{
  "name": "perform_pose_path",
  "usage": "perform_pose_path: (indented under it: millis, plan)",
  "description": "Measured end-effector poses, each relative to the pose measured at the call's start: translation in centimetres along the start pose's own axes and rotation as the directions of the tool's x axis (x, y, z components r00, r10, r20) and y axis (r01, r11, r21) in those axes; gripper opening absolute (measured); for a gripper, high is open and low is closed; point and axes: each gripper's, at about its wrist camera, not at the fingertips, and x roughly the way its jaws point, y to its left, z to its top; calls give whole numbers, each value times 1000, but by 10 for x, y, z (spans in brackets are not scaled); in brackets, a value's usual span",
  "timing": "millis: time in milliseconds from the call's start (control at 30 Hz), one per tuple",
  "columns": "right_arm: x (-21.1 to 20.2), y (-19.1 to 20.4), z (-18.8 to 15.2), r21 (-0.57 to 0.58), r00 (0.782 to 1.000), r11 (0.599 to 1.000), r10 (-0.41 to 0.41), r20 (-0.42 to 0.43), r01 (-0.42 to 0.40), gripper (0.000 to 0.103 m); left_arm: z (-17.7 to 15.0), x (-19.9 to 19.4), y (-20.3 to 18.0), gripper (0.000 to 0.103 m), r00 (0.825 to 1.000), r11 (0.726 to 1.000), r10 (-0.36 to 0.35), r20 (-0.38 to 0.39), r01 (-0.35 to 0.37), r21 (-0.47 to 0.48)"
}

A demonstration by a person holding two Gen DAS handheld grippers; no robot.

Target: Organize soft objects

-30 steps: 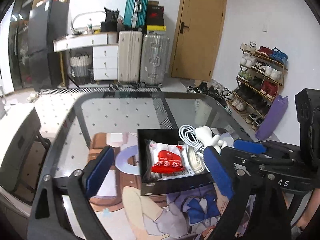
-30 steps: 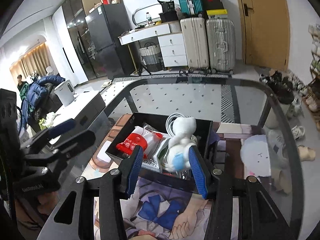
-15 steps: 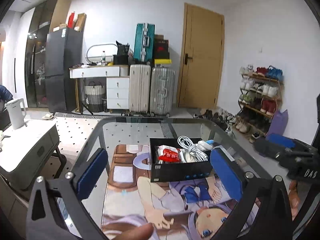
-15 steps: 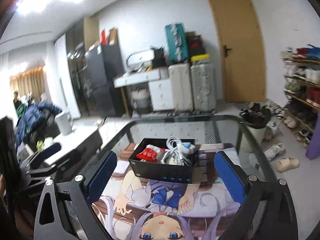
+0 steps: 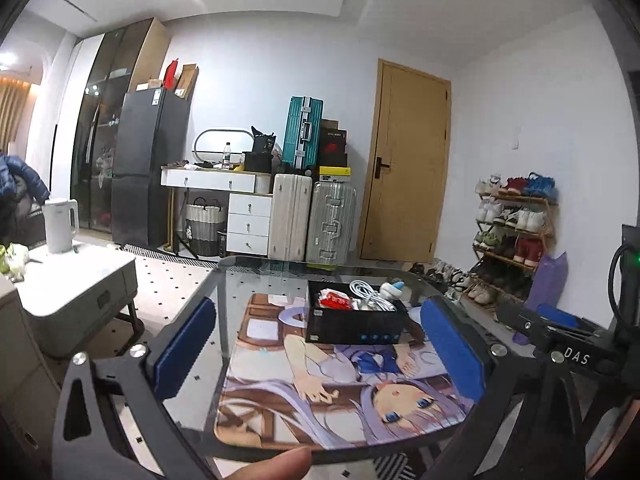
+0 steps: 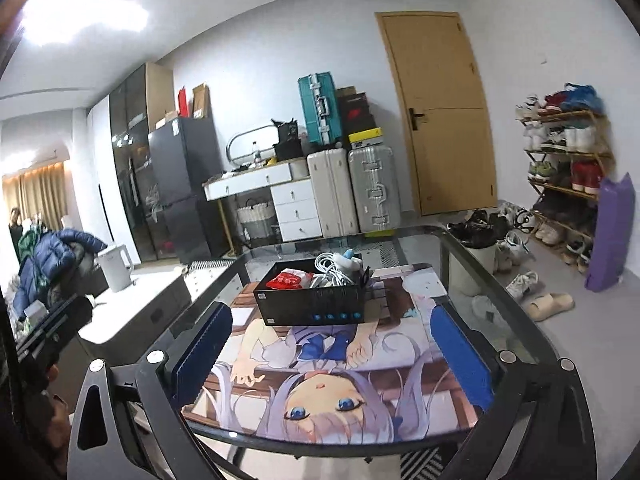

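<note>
Glass-topped table (image 6: 472, 264) w/ printed anime desk mat (image 6: 332, 376) fills both wrist views; black storage box (image 6: 312, 304) sits on the mat's far half, long side facing the cameras, long axis running left-right. Inside, largest to smallest: white cable bundle (image 6: 330, 268) heaped at centre-right, red-and-white soft packet (image 6: 289, 279) lying flat at the left end w/ its long axis roughly along the box, small white plush w/ blue tip (image 6: 347, 261) perched on top of the cables at the right end, blue tip pointing up and slightly away. Left gripper (image 5: 320, 356) and right gripper (image 6: 332, 356) both hang well back from the box over the mat's near edge, jaws spread wide, nothing held in either. Task looks close to done, judging by all soft items sitting in the box. Risks from here, as a judgement: plush rides high on springy cable loops, so a bump to the box or table could roll it over the rim; the cable heap also stands above the box wall, so a low pass by either claw could snag a loop and drag contents out; mat could slide on glass if the box is pushed
</note>
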Motion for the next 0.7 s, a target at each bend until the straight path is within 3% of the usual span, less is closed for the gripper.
perform_pose_path:
  millis: [133, 267, 367, 700]
  plan:
    - [-16, 8, -10, -58, 999, 998, -20, 32, 22, 102, -10, -9, -2, 103, 1000, 999, 0, -14, 0, 38]
    - [-27, 13, -23, -83, 999, 996, 32, 27, -30, 102, -12, -16, -9, 103, 1000, 997, 4, 13, -6, 83]
    - [-30, 17, -27, -111, 999, 994, 20, 29, -16, 102, -11, -17, -10, 103, 1000, 996, 2, 16, -4, 90]
    - [-28, 11, -25, -87, 1000, 996, 11, 25, -9, 102, -14, -19, -21, 103, 1000, 991, 8, 24, -11, 133]
